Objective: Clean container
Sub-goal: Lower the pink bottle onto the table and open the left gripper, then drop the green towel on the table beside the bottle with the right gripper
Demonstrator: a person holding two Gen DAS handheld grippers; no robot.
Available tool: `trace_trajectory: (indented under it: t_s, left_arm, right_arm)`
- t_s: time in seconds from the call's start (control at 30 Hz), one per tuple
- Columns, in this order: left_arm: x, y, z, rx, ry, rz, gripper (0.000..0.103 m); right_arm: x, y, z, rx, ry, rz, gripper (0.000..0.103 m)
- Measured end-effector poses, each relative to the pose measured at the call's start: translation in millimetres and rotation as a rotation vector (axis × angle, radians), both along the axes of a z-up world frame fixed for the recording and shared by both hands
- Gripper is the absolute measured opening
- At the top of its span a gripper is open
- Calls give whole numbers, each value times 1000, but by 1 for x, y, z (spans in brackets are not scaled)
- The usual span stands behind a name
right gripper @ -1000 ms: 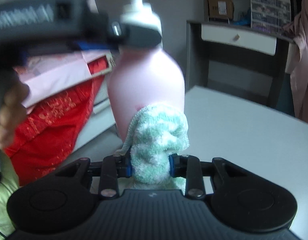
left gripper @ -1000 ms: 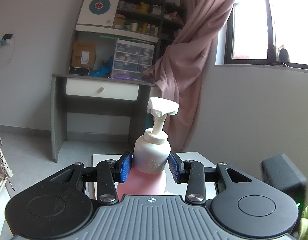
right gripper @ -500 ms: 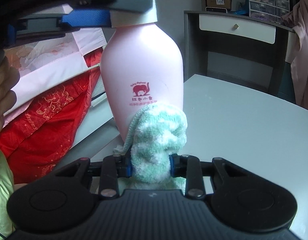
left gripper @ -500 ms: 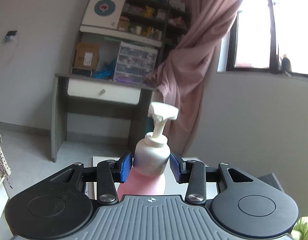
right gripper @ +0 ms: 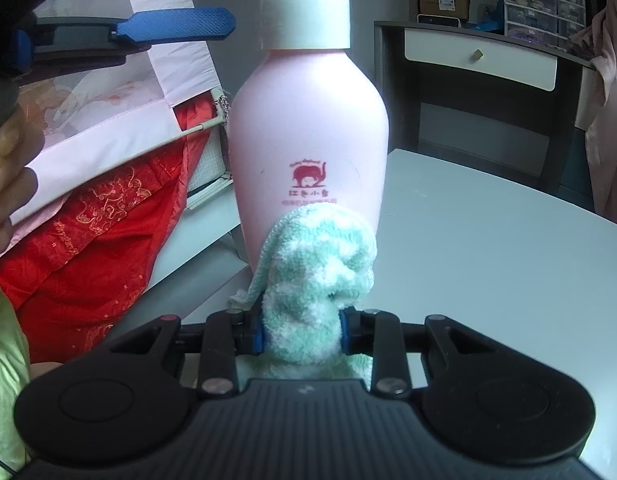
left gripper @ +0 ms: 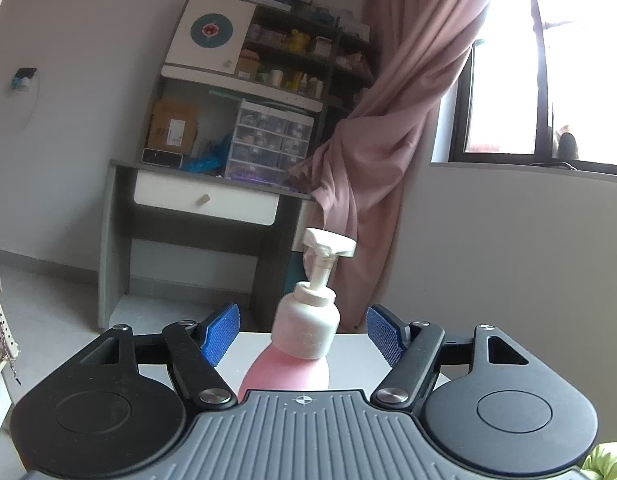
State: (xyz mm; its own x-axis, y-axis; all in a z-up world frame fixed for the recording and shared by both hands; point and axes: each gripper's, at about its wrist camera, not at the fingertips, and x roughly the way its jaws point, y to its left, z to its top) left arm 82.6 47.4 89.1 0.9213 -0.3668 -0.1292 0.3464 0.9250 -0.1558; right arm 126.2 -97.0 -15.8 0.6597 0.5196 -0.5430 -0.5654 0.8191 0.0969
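daylight floods in from the window (left gripper: 548, 80) at far right, blown out to white; fisheye bends the edges, the rest evenly lit and sharp.

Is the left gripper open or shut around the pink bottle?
Open: the left gripper has both blue pads clear of the pink bottle, with gaps on each side.

The pump bottle's (right gripper: 308, 120) pump head was cut off by the right wrist view's top edge; the green-and-white towel (right gripper: 316, 280) hid its base. Its small label text was unreadable.
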Motion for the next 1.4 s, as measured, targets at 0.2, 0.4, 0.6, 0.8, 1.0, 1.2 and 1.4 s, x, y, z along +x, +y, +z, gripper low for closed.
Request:
trace_trajectory:
  t_s: [0.2,0.4,0.6,0.8,1.0,1.2,1.4]
  left_arm:
    - [1,-1,0,4,0,-2,73]
    - [3,5,0,11,5,-4,73]
    - [5,11,0,18,9,-7,73]
    - [-2,17,0,-1,22,5,81]
    - [-14,19,-2,-4,17,10,81]
    - [-16,19,-4,3,26,2,81]
    - [-17,21,-7,12,44,1,81]
  right_arm:
    - [0,-1,1,-1,-1,2,31]
    - [-2,-3,1,0,-1,5,31]
    - [-10,-18,4,-1,-17,-23,31]
    - [-10,-58,12,-11,-52,-178,31]
    - [12,-91,12,-41,-63,-398,31]
    - [34,-87,-11,-56,-17,-483,34]
    - [39,-86,-16,-79,-20,-526,64]
